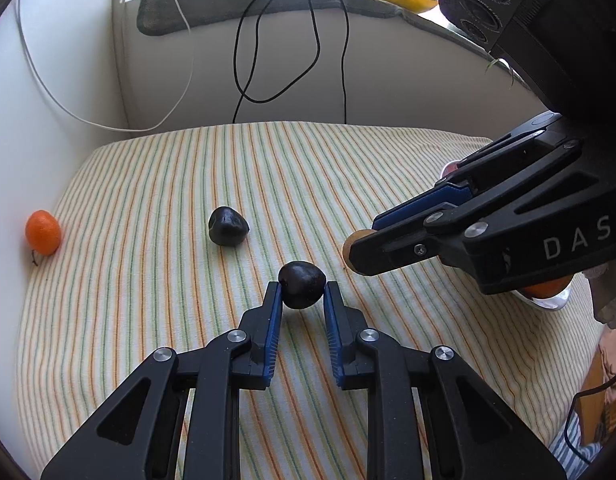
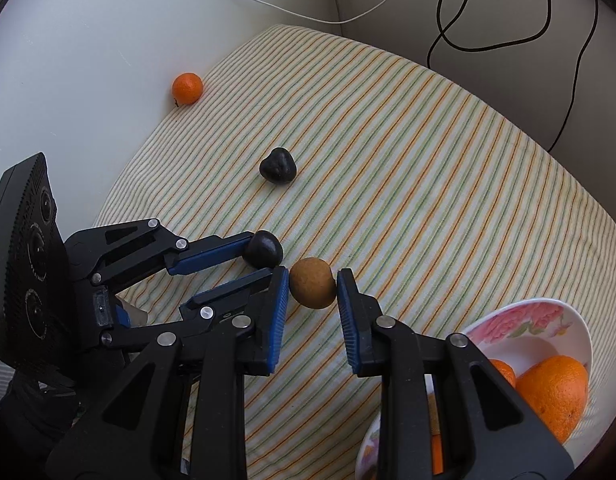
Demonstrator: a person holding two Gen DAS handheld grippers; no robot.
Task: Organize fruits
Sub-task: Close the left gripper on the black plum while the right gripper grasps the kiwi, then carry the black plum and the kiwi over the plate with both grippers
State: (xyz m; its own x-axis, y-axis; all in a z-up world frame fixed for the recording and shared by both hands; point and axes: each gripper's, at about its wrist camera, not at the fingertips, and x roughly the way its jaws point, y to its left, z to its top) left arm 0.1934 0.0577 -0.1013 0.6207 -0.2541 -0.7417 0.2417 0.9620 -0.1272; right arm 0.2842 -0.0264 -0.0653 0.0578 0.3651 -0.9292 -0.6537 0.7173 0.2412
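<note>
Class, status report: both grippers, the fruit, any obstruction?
Left gripper shut on dark round fruit. Right gripper shut on brown round fruit. Nothing obstructing.

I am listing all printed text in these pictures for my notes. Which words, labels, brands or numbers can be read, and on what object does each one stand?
"DAS": white letters on the black body of the right tongs, left wrist view; cut off by the picture's edge.
Raised marks on the black camera housing behind the left tongs: too small to read.
No other text is visible.
</note>
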